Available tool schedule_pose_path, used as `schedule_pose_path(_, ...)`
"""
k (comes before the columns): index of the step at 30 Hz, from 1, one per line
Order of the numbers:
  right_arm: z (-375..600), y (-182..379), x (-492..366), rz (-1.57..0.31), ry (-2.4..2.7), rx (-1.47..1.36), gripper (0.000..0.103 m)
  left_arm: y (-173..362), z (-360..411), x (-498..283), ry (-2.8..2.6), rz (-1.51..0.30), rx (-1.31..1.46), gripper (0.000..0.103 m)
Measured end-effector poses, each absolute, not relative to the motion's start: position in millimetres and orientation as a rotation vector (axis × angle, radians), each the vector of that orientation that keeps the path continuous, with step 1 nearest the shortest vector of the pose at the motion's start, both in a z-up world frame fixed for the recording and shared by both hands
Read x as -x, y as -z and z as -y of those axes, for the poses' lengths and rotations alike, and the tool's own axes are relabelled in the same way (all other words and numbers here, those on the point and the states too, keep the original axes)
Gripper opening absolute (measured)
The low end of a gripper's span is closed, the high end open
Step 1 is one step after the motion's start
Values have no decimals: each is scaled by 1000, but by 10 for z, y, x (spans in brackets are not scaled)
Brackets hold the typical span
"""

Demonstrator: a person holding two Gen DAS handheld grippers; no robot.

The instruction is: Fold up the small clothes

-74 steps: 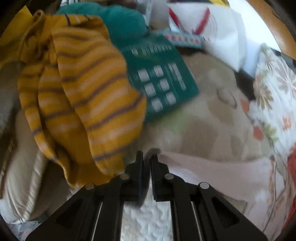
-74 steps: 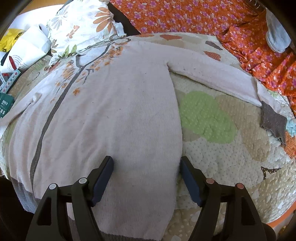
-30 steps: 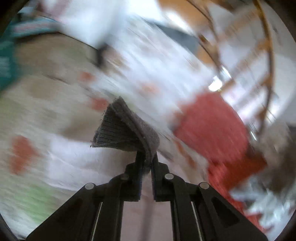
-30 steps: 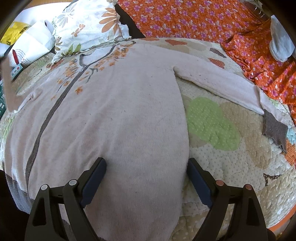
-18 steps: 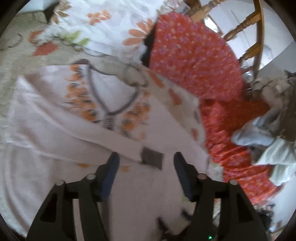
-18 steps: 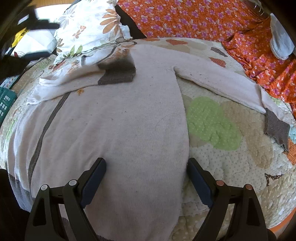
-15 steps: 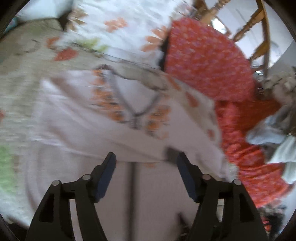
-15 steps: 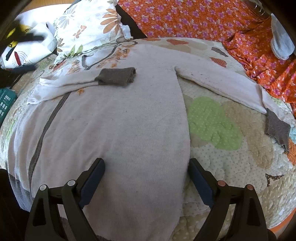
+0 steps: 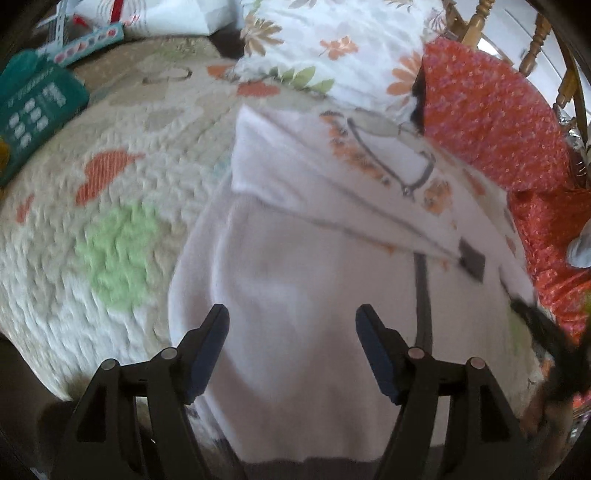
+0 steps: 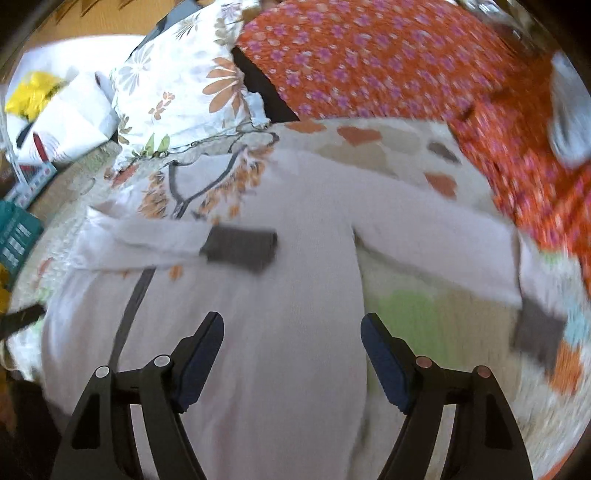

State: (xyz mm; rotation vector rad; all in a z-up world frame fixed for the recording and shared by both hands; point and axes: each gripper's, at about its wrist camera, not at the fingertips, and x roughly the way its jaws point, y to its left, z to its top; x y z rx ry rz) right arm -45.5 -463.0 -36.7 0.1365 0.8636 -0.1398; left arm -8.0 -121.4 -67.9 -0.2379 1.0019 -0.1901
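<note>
A pale pink knit cardigan (image 10: 295,295) with orange flower embroidery and grey trim lies flat on the quilted bed cover (image 9: 110,206). Its left sleeve (image 10: 162,240) is folded across the chest, with the grey cuff (image 10: 240,247) on the body. Its right sleeve (image 10: 436,236) stretches out to the right, ending in a grey cuff (image 10: 535,332). The cardigan also shows in the left wrist view (image 9: 314,295), with the folded cuff (image 9: 471,258) at right. My left gripper (image 9: 291,350) is open and empty above the lower body. My right gripper (image 10: 291,354) is open and empty above the hem area.
A white floral pillow (image 10: 184,96) and orange flowered fabric (image 10: 406,62) lie behind the cardigan. A teal printed box (image 9: 33,110) sits at the far left. A wooden chair (image 9: 480,22) stands behind the bed. White bags (image 10: 62,118) lie at the back left.
My left gripper carried the left cuff over the chest, opened and let it go, then drew back over the lower body. My right gripper stayed open and shifted slightly.
</note>
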Motion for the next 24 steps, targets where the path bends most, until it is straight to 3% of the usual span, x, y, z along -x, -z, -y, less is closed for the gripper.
schedule_pose_path(8,4052,480,-339,-908,-13,46,74,912,1109,87,208,-981,237,71)
schedule_pose_path(24,3505,800,-1220,-1027,-38,250,73,1072,1451,99,203,-791,29,89)
